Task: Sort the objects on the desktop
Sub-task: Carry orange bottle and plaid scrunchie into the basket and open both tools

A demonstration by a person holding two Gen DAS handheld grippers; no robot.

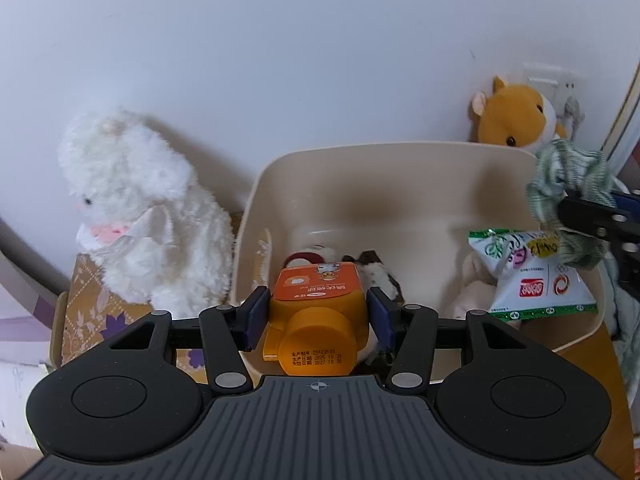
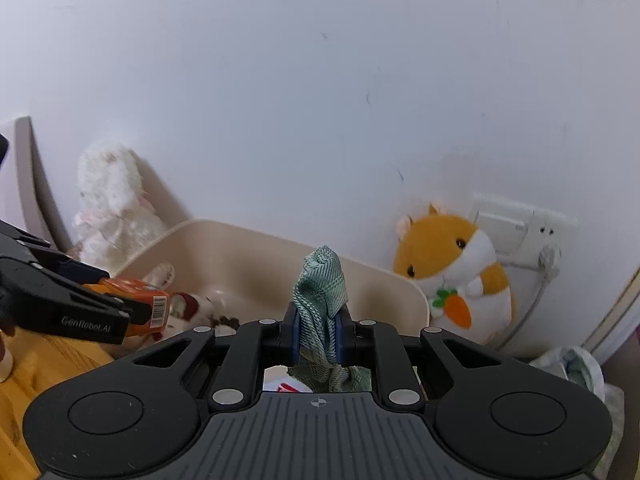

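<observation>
The left gripper point(image 1: 318, 314) is closed partway, its two blue pads pressing the flat sides of an orange bottle point(image 1: 318, 312), which fills the gap between them. The bottle lies along the line of the fingers: its round orange cap, printed with date codes, faces back toward the camera, and its labelled body points forward and slightly down into the cream plastic bin point(image 1: 400, 168). It is held over the near left part of the bin, above a brown-and-white plush toy point(image 1: 376, 272) lying on the bin floor. A white and green snack packet point(image 1: 536, 276) rests against the bin's right side. The right gripper point(image 2: 318, 330) is nearly closed, its pads pinching a bunched green checked cloth point(image 2: 322, 300); the cloth stands upright between the fingers, its twisted top rising above them and its loose end hanging below. In the left wrist view this cloth hangs over the bin's right rim. Behind the bin, a white fluffy plush point(image 1: 140, 216) sits against the wall on the left and an orange hamster plush point(image 2: 456, 276) on the right, beside a wall socket point(image 2: 520, 220).
</observation>
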